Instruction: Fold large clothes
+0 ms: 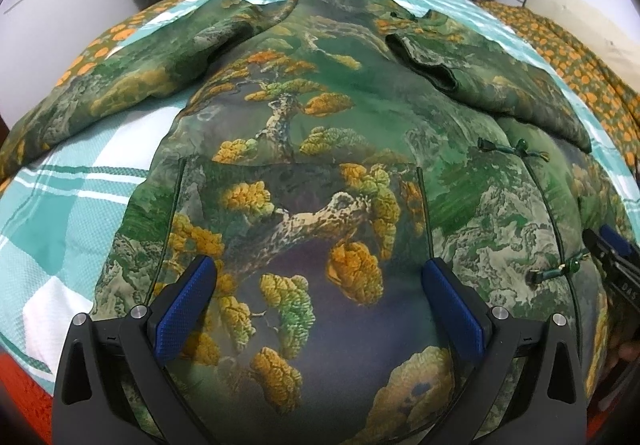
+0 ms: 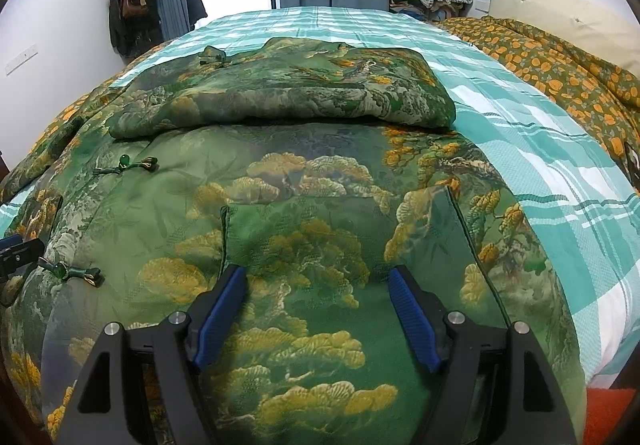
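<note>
Both hand-held grippers, left (image 1: 319, 279) and right (image 2: 317, 287), hang released over the jacket (image 1: 320, 149), seemingly untouched.

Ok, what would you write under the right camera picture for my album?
Open right gripper hovers over a green tree-print jacket, one sleeve folded across, on a checked bed.
</note>
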`<state>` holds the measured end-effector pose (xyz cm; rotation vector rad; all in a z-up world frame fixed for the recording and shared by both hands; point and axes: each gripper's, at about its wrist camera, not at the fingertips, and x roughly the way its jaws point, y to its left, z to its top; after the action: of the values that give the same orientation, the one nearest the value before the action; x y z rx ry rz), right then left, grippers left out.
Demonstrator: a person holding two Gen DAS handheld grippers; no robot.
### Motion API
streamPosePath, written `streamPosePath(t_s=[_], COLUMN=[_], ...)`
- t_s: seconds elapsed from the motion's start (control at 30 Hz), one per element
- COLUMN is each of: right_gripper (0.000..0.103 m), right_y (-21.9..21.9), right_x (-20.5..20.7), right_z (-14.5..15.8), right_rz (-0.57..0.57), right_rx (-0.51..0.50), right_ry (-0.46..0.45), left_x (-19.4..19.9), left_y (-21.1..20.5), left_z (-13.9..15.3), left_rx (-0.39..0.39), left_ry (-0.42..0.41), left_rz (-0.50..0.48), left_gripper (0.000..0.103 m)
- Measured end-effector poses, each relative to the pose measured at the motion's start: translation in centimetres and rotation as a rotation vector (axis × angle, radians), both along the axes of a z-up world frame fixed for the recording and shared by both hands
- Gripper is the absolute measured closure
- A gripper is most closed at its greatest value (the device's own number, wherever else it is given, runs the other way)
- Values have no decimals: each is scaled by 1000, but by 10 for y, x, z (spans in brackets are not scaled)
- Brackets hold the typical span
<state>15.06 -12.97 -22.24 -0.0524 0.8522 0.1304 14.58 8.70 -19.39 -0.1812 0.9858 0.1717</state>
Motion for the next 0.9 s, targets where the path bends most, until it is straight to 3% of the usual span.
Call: streamPosePath(t_s=[0.53, 0.73, 0.9], right_gripper=[27, 27, 27], right_y=[1, 1, 0], right_x=[0, 0, 0], right_z=[0, 0, 0], right_rz=[3, 6, 9], right_rx=[-5, -8, -6], right_ry=[-3, -4, -3], left_x=[-4, -11, -14], left_y=[-1, 7, 45], left_z=[6, 32, 59], left_rx=[-19, -49, -67], left_ry=[9, -39, -103], left_rz=[8, 36, 132], left_gripper=[1, 1, 1])
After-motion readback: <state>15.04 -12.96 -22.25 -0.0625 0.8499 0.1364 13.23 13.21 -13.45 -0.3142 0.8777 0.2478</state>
